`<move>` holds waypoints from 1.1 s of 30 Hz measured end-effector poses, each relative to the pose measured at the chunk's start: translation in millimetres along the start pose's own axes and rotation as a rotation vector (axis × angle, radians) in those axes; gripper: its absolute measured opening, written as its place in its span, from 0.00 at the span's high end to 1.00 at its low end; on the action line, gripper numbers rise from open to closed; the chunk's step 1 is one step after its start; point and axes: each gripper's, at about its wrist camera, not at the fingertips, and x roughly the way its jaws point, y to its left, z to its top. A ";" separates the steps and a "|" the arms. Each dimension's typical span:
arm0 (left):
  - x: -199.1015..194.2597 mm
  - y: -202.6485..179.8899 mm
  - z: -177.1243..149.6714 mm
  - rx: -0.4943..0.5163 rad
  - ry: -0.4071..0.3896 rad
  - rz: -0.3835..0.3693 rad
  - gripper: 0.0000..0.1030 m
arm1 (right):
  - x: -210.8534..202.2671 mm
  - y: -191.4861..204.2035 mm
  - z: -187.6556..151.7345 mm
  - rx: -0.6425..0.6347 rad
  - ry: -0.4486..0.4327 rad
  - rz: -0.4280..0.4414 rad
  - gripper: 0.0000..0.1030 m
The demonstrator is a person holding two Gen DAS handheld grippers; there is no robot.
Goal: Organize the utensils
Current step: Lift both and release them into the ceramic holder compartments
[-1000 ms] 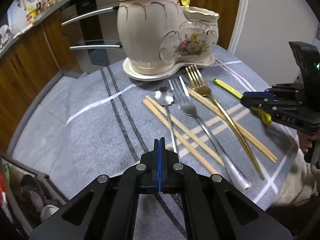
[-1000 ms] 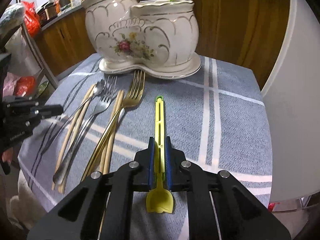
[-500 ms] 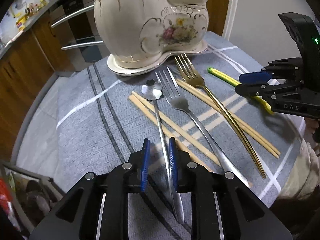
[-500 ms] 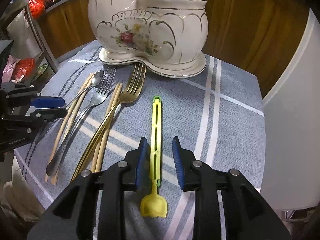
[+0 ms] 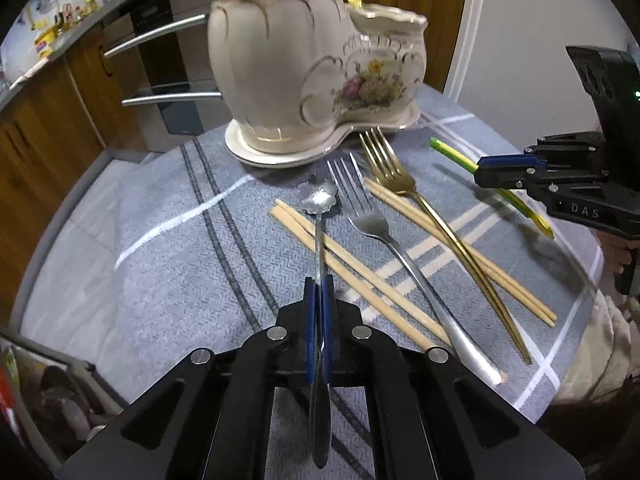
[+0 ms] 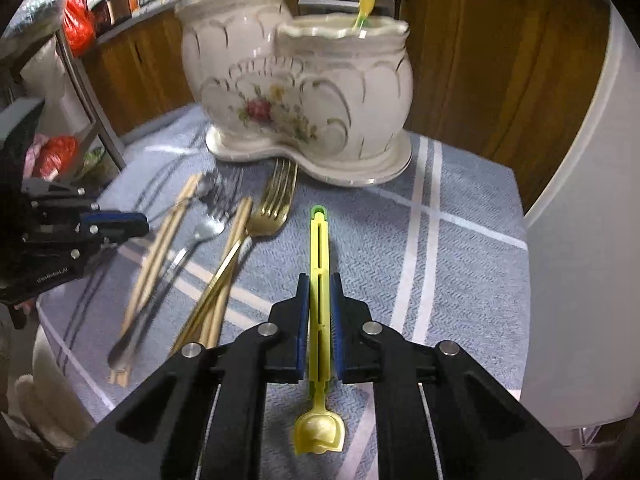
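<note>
Utensils on cloth: a silver fork (image 5: pixel 370 220), a gold fork (image 5: pixel 390 168) and two pairs of wooden chopsticks (image 5: pixel 360 280) lie side by side on the grey striped cloth (image 5: pixel 160 260), in front of the holder.
Left gripper (image 5: pixel 318 292): blue pads pressed together on the thin handle of the silver flower spoon (image 5: pixel 319 198); the handle runs back between the fingers toward the camera, and the flower-shaped bowl points toward the holder, beside the silver fork's tines.
Right gripper (image 6: pixel 319 292): blue pads pinching the slotted shaft of the yellow spoon (image 6: pixel 319 272); its green tip points toward the holder and its yellow bowl hangs below the fingers, near the camera.
Holder (image 6: pixel 304 96): cream ceramic with a floral print and two compartments, standing on its own base at the far side of the cloth.
Holder contents: one yellow utensil (image 6: pixel 365 0) sticks up from the smaller compartment.
Hand: part of the person's right hand (image 5: pixel 618 248) shows behind the right gripper's body in the left wrist view.
</note>
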 end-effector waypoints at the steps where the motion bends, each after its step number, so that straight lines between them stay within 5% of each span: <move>1: -6.3 0.3 -1.6 0.003 -0.025 -0.002 0.96 | -4.1 -0.7 0.1 0.008 -0.021 0.009 0.91; 16: -84.5 9.9 17.4 -0.015 -0.288 -0.079 0.96 | -63.5 9.3 45.3 0.022 -0.360 0.052 0.91; 24: -109.1 24.7 82.6 -0.056 -0.478 -0.123 0.96 | -65.9 -18.0 101.8 0.167 -0.497 0.093 0.91; 33: -82.4 41.1 156.9 -0.150 -0.612 -0.134 0.96 | -30.3 -35.7 149.1 0.280 -0.554 0.116 0.90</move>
